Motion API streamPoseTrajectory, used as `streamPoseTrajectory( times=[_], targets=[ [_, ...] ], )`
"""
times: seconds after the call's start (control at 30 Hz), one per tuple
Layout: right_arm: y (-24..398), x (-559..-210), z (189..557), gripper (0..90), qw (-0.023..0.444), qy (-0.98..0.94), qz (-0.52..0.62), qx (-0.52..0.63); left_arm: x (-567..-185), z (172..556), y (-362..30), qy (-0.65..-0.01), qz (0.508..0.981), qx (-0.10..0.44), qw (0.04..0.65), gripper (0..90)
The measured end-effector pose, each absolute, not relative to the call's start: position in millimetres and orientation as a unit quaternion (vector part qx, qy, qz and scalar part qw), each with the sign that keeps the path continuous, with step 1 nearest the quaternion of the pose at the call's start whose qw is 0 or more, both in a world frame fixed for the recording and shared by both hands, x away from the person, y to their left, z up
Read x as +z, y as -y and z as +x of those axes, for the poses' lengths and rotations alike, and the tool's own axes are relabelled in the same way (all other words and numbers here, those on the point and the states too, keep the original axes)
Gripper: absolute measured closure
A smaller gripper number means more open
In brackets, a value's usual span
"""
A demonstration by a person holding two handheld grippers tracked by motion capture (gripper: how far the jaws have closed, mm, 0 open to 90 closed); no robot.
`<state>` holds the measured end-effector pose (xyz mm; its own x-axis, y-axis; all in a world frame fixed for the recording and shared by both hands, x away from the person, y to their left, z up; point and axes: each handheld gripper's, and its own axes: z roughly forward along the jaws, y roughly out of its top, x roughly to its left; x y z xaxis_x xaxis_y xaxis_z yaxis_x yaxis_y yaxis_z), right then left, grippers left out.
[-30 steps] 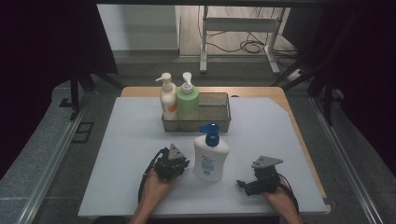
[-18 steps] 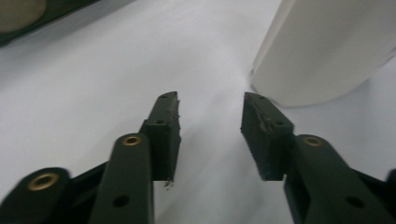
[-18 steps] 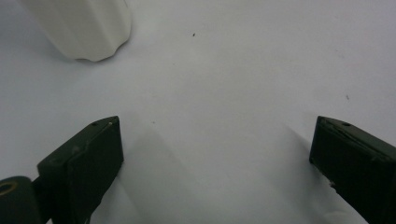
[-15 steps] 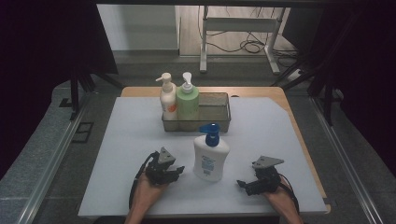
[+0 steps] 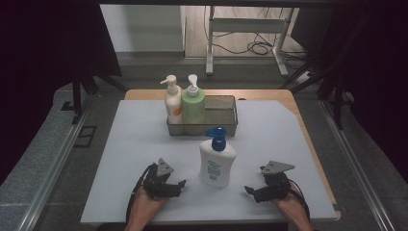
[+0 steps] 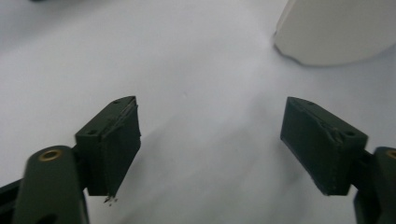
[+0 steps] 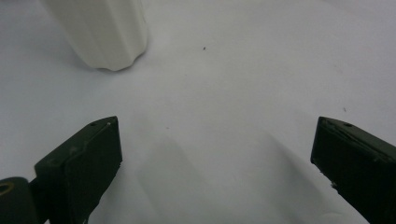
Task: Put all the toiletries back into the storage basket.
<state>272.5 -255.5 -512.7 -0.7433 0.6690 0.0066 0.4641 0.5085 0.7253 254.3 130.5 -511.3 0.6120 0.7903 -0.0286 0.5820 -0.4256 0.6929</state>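
Observation:
A white pump bottle with a blue cap point(image 5: 217, 161) stands upright on the white mat, between my two grippers. Its base shows in the left gripper view point(image 6: 336, 30) and in the right gripper view point(image 7: 100, 30). My left gripper point(image 5: 179, 185) lies low at the near left, a short way left of the bottle and apart from it. Its jaws have just been opening and stand open point(image 6: 210, 140) with only bare mat between them. My right gripper point(image 5: 250, 191) rests at the near right, open point(image 7: 212, 161) and holding nothing.
A dark wire basket point(image 5: 226, 125) stands at the back middle of the mat. A white-and-orange pump bottle point(image 5: 172, 102) and a green one point(image 5: 193, 103) stand in its left end. The white mat point(image 5: 130, 144) covers a wooden table point(image 5: 288, 96).
My left gripper has let go of the blue-capped bottle and drawn back to the left and toward the near edge. The bottle stays upright. The right gripper has not moved.

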Motion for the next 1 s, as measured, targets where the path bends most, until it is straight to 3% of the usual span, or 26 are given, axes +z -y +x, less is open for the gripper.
streamPoseTrajectory(
  times=[0.17,1.0],
  targets=[
    [254,-509,271,0.0,0.136,-0.859,0.325,0.372,-513,248,-132,-0.417,0.829,0.152,0.339,13.5],
    [243,-467,270,0.0,0.108,-0.847,0.29,0.433,-523,247,-132,-0.41,0.834,0.147,0.338,11.5]
  ],
)
